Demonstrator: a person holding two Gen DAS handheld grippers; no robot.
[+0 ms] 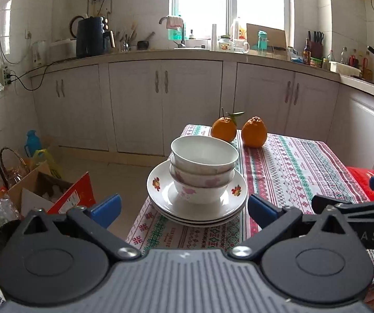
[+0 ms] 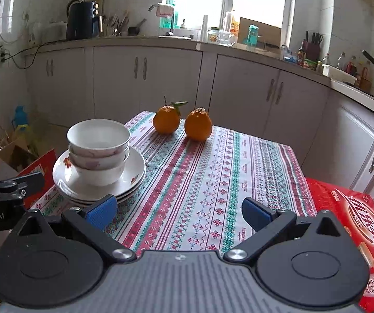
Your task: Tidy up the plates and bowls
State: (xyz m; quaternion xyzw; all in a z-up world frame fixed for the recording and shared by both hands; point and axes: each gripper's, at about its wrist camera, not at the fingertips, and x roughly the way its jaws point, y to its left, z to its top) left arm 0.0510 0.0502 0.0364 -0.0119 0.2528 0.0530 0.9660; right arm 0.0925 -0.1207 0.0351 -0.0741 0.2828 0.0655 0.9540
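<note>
White ceramic bowls [image 1: 203, 168] are sitting nested on stacked floral plates [image 1: 160, 190] at the cloth-covered counter [image 2: 213, 182] edge. Both left tongs [image 1: 184, 208] and right tongs [image 2: 179, 210] are gaping wide, gripping nothing.

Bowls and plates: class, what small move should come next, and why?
Probably none beyond drawing both grippers back. Three bowls already sit nested on the stacked plates; the left gripper and right gripper are open and empty.

Both wrist views look forward over the worktop [image 1: 304, 161] toward the window; the left faces the stacked bowls [image 1: 203, 168] closely, and both share them.
</note>
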